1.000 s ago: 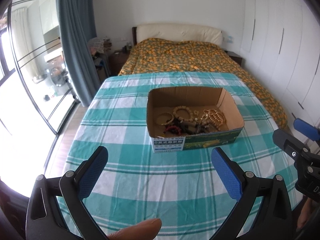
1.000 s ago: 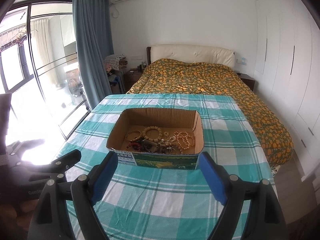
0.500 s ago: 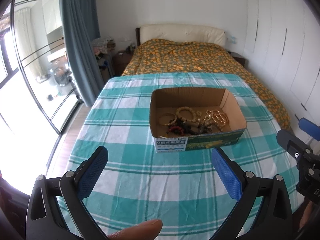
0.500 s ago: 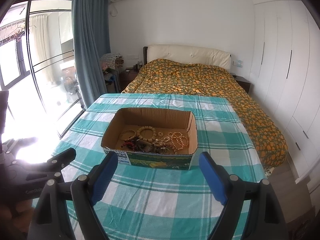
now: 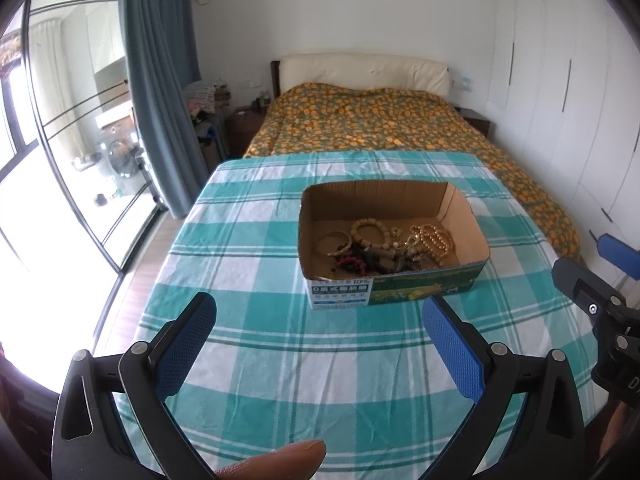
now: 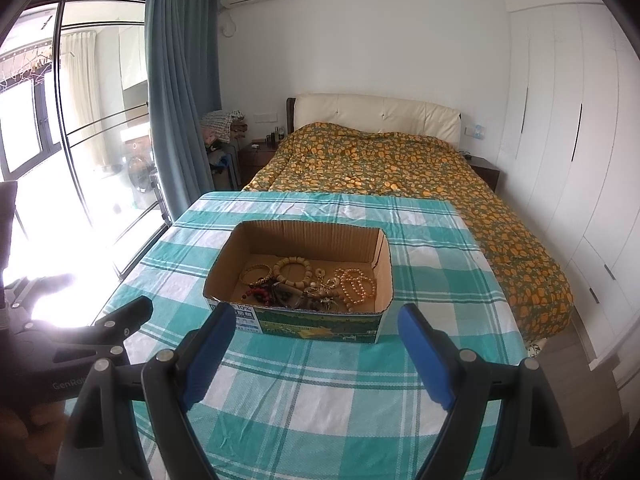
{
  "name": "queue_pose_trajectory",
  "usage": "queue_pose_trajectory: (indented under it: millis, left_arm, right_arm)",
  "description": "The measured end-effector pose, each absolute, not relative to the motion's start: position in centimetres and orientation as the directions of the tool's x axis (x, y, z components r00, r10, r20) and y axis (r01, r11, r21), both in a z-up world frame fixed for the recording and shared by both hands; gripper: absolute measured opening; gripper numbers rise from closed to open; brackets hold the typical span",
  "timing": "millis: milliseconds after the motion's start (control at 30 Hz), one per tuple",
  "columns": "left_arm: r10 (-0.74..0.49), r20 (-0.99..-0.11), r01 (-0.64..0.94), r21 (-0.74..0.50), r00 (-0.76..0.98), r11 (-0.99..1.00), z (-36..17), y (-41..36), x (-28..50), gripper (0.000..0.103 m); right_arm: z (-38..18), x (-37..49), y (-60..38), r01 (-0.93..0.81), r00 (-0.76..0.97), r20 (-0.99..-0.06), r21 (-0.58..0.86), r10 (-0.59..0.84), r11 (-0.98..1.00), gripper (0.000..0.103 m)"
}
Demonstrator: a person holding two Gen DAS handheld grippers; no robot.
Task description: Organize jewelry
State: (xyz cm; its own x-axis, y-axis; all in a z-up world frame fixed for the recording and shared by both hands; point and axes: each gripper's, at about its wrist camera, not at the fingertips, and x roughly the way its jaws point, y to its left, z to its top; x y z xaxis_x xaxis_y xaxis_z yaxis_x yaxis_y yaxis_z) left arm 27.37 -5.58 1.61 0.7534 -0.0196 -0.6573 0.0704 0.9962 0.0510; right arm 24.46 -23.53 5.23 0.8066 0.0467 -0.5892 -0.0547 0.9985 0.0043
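An open cardboard box (image 5: 466, 220) (image 6: 383, 268) stands on the table with the teal checked cloth (image 5: 248, 280) (image 6: 320, 380). Inside lie several bracelets and bead strings: a beige bead bracelet (image 5: 366, 227) (image 6: 294, 267), a gold bangle (image 5: 334, 241) (image 6: 254, 273), a pearl-like string (image 5: 434, 239) (image 6: 356, 286) and a red bead piece (image 5: 352, 262) (image 6: 258, 293). My left gripper (image 5: 320, 330) is open and empty, short of the box's front. My right gripper (image 6: 316, 344) is open and empty, just before the box's front wall.
Behind the table is a bed with an orange patterned cover (image 5: 372, 120) (image 6: 384, 160). A glass door and blue curtain (image 5: 160, 80) (image 6: 180, 92) are on the left, white wardrobes (image 5: 580, 80) (image 6: 568, 120) on the right.
Both grippers have pulled back and up a little, so the box looks slightly farther in both views. Both stay open and empty.
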Motion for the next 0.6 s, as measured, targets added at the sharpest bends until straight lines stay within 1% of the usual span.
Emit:
queue_pose_trajectory:
  millis: [600]
  left_arm:
    - [-0.023,-0.639,0.071,0.050,0.769,0.996,2.31,-5.56,26.93,0.103]
  right_arm:
    - [5.81,24.04,-23.90,-0.051,0.816,-0.576,0.004,0.044,0.999,0.085]
